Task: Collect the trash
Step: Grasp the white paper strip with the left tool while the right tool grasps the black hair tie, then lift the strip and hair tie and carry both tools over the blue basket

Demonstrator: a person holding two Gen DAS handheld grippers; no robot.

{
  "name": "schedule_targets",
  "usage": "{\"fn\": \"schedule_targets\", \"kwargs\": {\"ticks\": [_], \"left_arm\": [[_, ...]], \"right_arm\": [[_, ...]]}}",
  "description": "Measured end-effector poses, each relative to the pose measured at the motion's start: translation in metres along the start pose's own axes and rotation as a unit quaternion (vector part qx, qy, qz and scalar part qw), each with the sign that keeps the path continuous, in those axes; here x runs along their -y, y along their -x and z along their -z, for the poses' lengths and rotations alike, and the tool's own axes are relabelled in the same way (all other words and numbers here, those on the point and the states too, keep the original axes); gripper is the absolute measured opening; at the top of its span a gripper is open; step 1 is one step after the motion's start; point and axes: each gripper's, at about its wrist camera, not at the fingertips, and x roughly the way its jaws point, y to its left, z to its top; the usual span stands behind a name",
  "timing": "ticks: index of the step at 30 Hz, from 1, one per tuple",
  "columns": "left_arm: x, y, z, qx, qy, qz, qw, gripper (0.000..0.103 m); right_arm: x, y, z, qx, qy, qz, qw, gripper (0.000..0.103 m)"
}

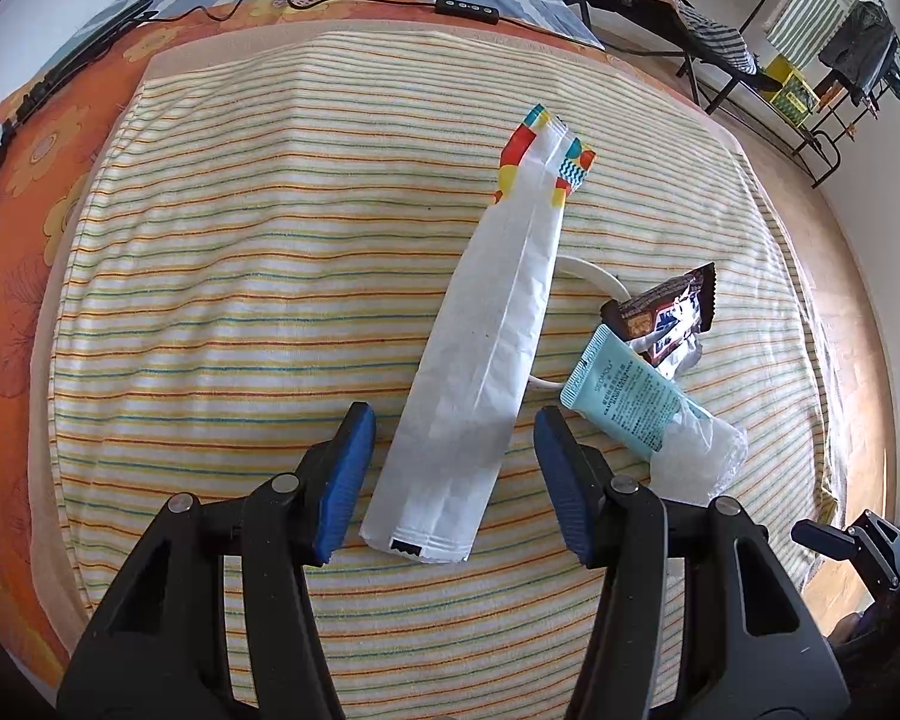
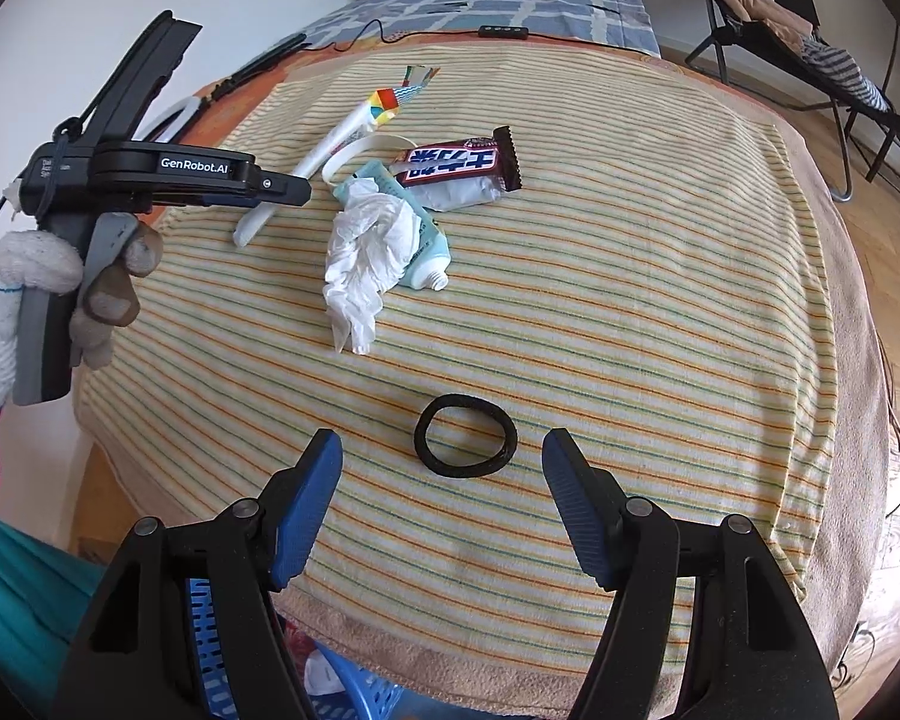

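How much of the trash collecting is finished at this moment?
Little looks done. Both tongs are open and empty. The left tongs straddle the long white wrapper. Left on the striped towel: candy wrapper, blue tube, crumpled plastic, black hair tie. The blue basket waits below.

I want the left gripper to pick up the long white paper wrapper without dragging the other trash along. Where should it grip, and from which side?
Grip the long white paper wrapper at its plain near end, coming down from above with the left gripper, whose open jaws already straddle that end. The strip lies flat and narrow there, clear of the blue tube, while farther up it overlaps a white ring.
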Motion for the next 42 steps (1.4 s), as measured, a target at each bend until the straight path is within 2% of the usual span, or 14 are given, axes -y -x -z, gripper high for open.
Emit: {"fn": "schedule_targets", "kwargs": {"ticks": [6, 8, 16, 18, 20, 23, 28, 29, 31, 32, 34, 42], "left_arm": [[0.000, -0.003, -0.003, 0.005, -0.002, 0.002, 1.0000, 0.056], [0.001, -0.003, -0.003, 0.007, -0.004, -0.001, 1.0000, 0.045], [-0.001, 0.000, -0.004, 0.017, 0.000, -0.003, 0.9999, 0.033], [-0.003, 0.001, -0.004, 0.020, 0.001, -0.005, 0.9998, 0.026], [-0.006, 0.003, -0.004, 0.023, 0.005, -0.005, 0.9997, 0.025], [-0.010, 0.007, -0.004, 0.029, 0.015, -0.004, 0.9995, 0.025], [-0.015, 0.014, -0.003, 0.036, 0.023, -0.003, 0.9991, 0.025], [-0.015, 0.015, -0.002, 0.038, 0.025, -0.004, 0.9990, 0.025], [-0.015, 0.018, -0.001, 0.039, 0.025, -0.004, 0.9989, 0.025], [-0.015, 0.019, 0.000, 0.040, 0.025, -0.003, 0.9989, 0.025], [-0.014, 0.024, 0.002, 0.042, 0.024, -0.002, 0.9988, 0.025], [-0.013, 0.043, 0.012, 0.054, 0.017, -0.002, 0.9984, 0.025]], "right_arm": [[0.001, -0.007, -0.001, -0.007, 0.001, 0.000, 1.000, 0.069], [0.002, -0.011, -0.002, -0.011, 0.000, -0.001, 1.000, 0.069], [-0.001, -0.022, -0.005, -0.018, 0.008, 0.008, 1.000, 0.069], [-0.001, -0.026, -0.005, -0.023, 0.008, 0.013, 1.000, 0.069], [-0.001, -0.028, -0.004, -0.025, 0.011, 0.017, 0.999, 0.068], [-0.005, -0.031, -0.003, -0.025, 0.024, 0.036, 0.999, 0.062], [-0.006, -0.029, 0.000, -0.020, 0.039, 0.056, 0.997, 0.032], [-0.005, -0.027, 0.000, -0.019, 0.040, 0.056, 0.997, 0.030], [-0.002, -0.026, -0.001, -0.017, 0.036, 0.053, 0.998, 0.016], [0.000, -0.025, -0.002, -0.016, 0.032, 0.051, 0.998, 0.014], [0.004, -0.022, -0.002, -0.012, 0.023, 0.046, 0.999, 0.010], [0.007, -0.006, -0.006, 0.013, 0.011, 0.044, 0.999, 0.009]]}}
